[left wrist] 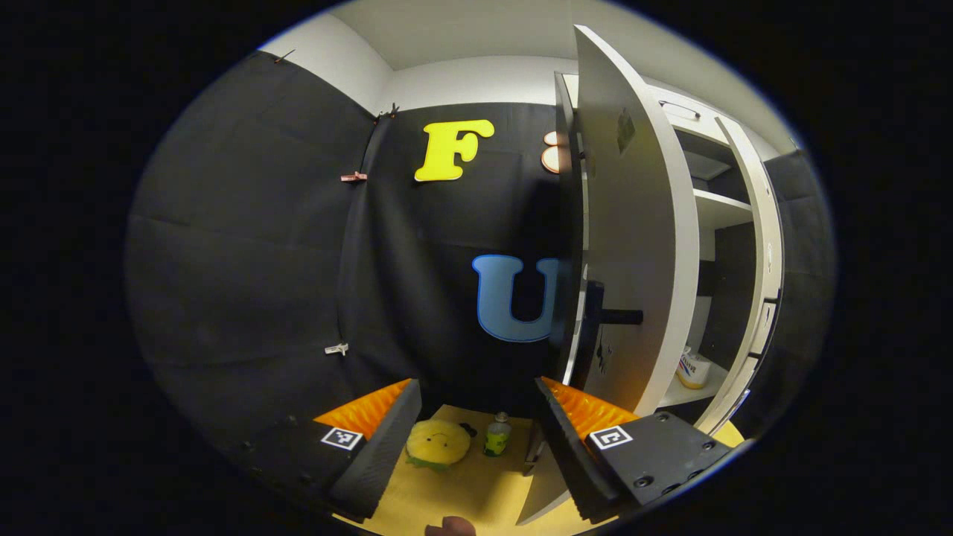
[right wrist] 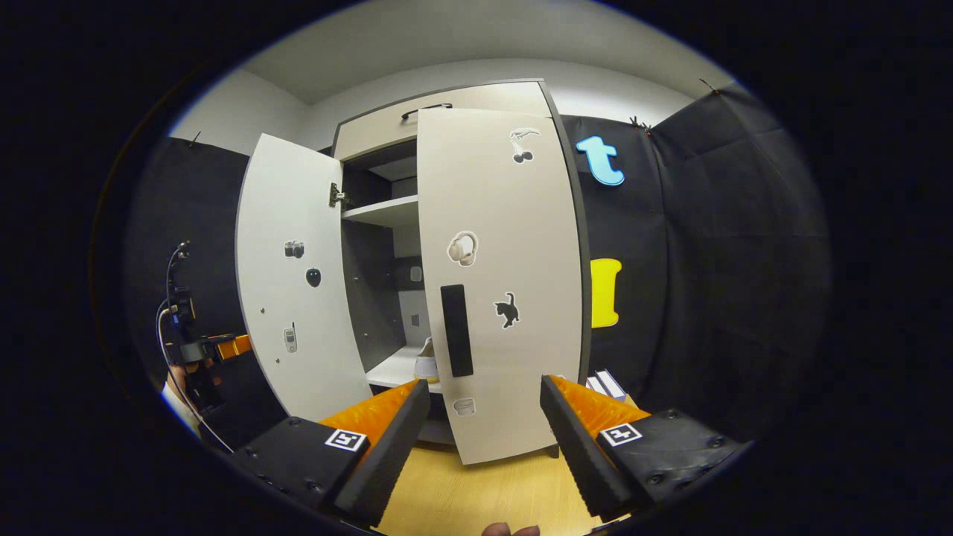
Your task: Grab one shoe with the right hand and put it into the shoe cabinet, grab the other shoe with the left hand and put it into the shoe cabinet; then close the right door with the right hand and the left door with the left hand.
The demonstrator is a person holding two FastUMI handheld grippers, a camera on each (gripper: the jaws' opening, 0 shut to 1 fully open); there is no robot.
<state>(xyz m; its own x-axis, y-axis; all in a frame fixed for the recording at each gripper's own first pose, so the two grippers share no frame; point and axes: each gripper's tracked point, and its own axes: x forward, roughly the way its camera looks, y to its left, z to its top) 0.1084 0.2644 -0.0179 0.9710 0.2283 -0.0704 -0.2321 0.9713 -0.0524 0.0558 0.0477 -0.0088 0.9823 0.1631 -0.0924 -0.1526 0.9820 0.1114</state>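
Right gripper (right wrist: 484, 417) gapes empty before the nearly closed right door (right wrist: 499, 283); left gripper (left wrist: 476, 417), also released, flanks the open left door (left wrist: 633, 246).

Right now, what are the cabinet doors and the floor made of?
The right door looks like smooth, matte off-white laminated board, flat with a dark edge and a black bar handle. The floor looks like light wood or wood-look laminate; faint grain shows.

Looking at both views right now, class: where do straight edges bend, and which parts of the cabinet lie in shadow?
Left gripper view: the left door bows strongly toward the rim, and the cabinet interior is dim. Right gripper view: the right door curves mildly and is evenly lit without glare, while the shelf casts shade below it.
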